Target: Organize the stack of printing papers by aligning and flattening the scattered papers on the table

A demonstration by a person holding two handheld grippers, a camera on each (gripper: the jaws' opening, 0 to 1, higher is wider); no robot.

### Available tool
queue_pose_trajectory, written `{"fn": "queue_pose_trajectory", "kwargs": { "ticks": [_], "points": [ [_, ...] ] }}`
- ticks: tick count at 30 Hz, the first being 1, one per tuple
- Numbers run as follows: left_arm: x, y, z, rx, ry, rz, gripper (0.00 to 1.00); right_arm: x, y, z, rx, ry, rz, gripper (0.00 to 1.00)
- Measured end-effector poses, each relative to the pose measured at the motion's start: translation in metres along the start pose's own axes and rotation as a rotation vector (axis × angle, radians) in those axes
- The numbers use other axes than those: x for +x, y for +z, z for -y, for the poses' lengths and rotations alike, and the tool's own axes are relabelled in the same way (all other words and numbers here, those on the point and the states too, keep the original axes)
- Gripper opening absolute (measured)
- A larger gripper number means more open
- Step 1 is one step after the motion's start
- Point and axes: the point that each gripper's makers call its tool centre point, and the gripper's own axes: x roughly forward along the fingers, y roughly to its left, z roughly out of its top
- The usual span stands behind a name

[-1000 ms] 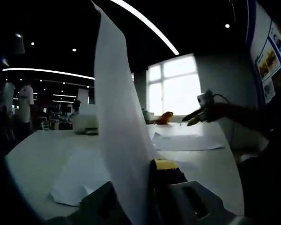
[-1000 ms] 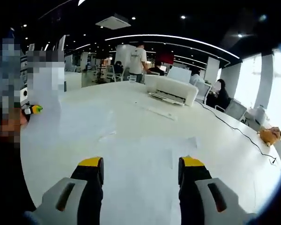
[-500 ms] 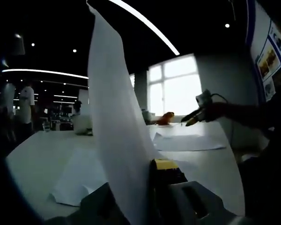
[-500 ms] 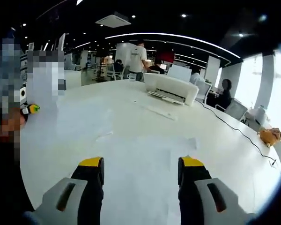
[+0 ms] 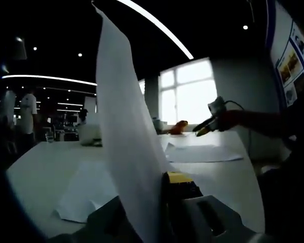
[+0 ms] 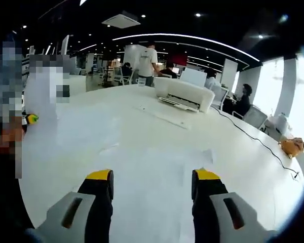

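Count of things on and around the worktop point(image 6: 253, 152)

Three sheets of paper: one upright point(image 5: 126, 152), two lying flat point(image 5: 86, 195) point(image 5: 202, 153); one printer point(image 6: 185, 95); one glass point(image 6: 142, 81); one orange toy point(image 6: 292, 146).

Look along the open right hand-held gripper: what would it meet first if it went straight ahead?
Most likely the loose sheets of paper lying on the white table just beyond the right hand-held gripper. The printer lies farther along, though depth is hard to judge.

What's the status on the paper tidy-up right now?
Left claw shut on raised sheet. Right claw open above loose papers. Printer beyond, nothing blocking.
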Motion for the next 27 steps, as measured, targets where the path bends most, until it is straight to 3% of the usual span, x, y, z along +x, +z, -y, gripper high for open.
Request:
{"fn": "queue_pose_trajectory", "kwargs": {
  "ticks": [27],
  "points": [
    [0.003, -0.001, 0.000, 0.002, -0.002, -0.008, 0.06, 0.014, 0.008, 0.015, 0.027, 0.013, 0.036, 0.59]
  ]
}}
